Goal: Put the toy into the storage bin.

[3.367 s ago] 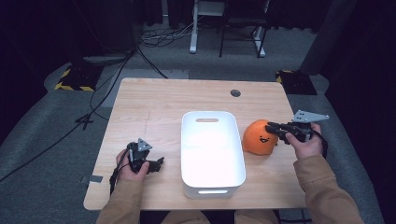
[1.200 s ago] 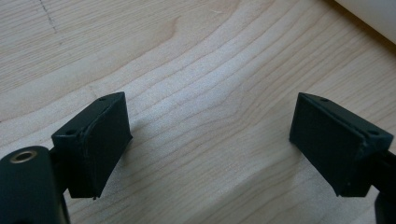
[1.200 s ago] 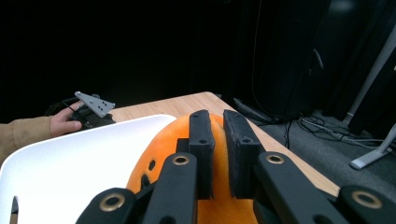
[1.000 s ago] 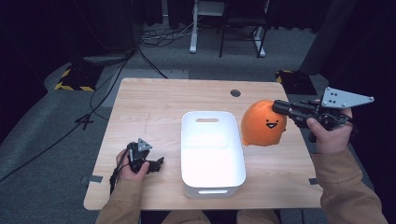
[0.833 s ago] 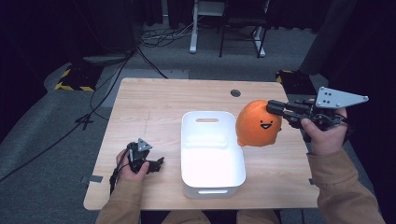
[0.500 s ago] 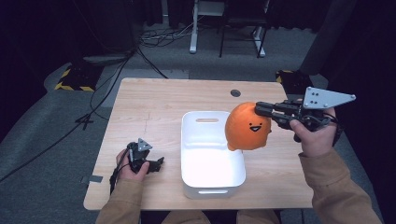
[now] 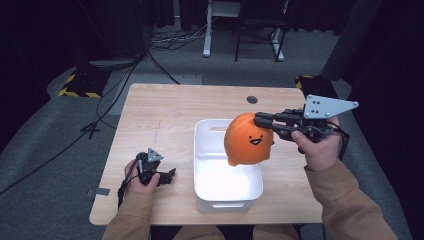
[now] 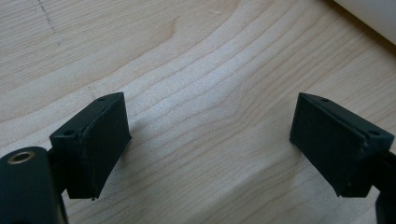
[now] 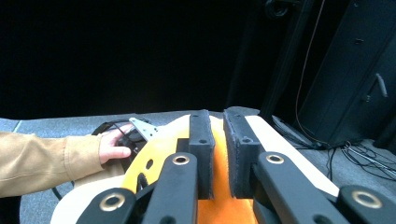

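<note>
The wooden table (image 7: 170,120) bears a white bin (image 7: 227,192). The orange plush toy (image 7: 247,140) has travelled from three o'clock to above it, pinched by the right gripper (image 7: 261,123); release looks next. The left gripper (image 7: 167,175) rests wide at nine o'clock.

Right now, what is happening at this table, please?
A person works with a gripper in each hand. The right gripper is shut on an orange plush toy with a smiling face and holds it in the air above the white bin, which looks empty. The left gripper rests open on the wooden table, beside the bin, with nothing between its jaws.
</note>
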{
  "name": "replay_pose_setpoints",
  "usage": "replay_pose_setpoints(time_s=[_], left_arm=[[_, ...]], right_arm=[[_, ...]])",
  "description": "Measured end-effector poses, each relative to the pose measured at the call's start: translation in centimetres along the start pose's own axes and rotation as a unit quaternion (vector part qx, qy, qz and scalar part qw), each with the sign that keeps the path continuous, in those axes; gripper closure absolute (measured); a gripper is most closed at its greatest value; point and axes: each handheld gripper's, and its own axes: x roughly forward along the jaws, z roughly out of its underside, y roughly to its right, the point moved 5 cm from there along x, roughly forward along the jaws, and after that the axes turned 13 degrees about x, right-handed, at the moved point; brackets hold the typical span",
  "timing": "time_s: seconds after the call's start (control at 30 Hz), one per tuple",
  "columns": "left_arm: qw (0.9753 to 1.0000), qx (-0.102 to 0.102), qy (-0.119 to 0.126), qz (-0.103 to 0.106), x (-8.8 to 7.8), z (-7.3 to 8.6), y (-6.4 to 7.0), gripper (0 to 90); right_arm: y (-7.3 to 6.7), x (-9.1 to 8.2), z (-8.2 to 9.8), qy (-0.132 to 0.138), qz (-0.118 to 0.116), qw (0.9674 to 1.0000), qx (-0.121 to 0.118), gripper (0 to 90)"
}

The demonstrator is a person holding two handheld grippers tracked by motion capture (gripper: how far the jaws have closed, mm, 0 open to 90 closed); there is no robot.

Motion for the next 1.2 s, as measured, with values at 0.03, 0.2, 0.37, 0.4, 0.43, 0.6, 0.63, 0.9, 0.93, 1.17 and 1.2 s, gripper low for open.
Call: replay_pose_setpoints(time_s=[0.03, 0.2, 0.37, 0.4, 0.43, 0.6, 0.63, 0.9, 0.93, 1.17, 1.2], left_arm=[[1.0000, -0.001, 0.001, 0.000, 0.0, 0.0, 0.0, 12.3], [1.0000, -0.002, 0.001, -0.001, 0.0, 0.0, 0.0, 12.3], [1.0000, -0.001, 0.001, 0.000, 0.0, 0.0, 0.0, 12.2], [1.0000, -0.003, 0.002, 0.000, 0.0, 0.0, 0.0, 12.2], [1.0000, -0.003, 0.002, 0.000, 0.0, 0.0, 0.0, 12.2], [1.0000, -0.004, 0.002, 0.000, 0.0, 0.0, 0.1, 12.2], [1.0000, -0.005, 0.003, 0.000, 0.0, 0.0, 0.1, 12.2], [1.0000, -0.005, 0.003, 0.000, 0.0, 0.0, 0.1, 12.3], [1.0000, -0.005, 0.003, 0.000, 0.0, 0.0, 0.1, 12.3], [1.0000, -0.005, 0.003, -0.001, 0.0, 0.0, 0.1, 12.3], [1.0000, -0.005, 0.003, 0.000, 0.0, 0.0, 0.1, 12.2]], right_arm=[[-0.1, 0.2, 0.0, -0.001, -0.002, 1.0000, -0.001, 82.5], [-0.9, 1.2, 0.2, -0.005, -0.009, 0.9999, -0.001, 82.5], [-1.6, 2.4, 0.6, -0.010, -0.018, 0.9998, -0.002, 82.5], [-1.6, 2.4, 0.6, -0.010, -0.018, 0.9998, -0.002, 82.5], [-1.7, 2.6, 0.7, -0.011, -0.018, 0.9998, -0.001, 82.5], [-2.2, 3.7, 1.3, -0.017, -0.024, 0.9996, 0.000, 82.5], [-2.3, 3.9, 1.4, -0.020, -0.024, 0.9995, -0.001, 82.5], [-3.1, 5.5, 2.9, -0.041, -0.033, 0.9986, 0.001, 82.4], [-3.2, 5.6, 3.1, -0.046, -0.033, 0.9984, 0.004, 82.4], [-4.0, 6.9, 4.7, -0.073, -0.040, 0.9965, 0.005, 82.4], [-4.1, 7.1, 4.9, -0.079, -0.040, 0.9961, 0.005, 82.4]])
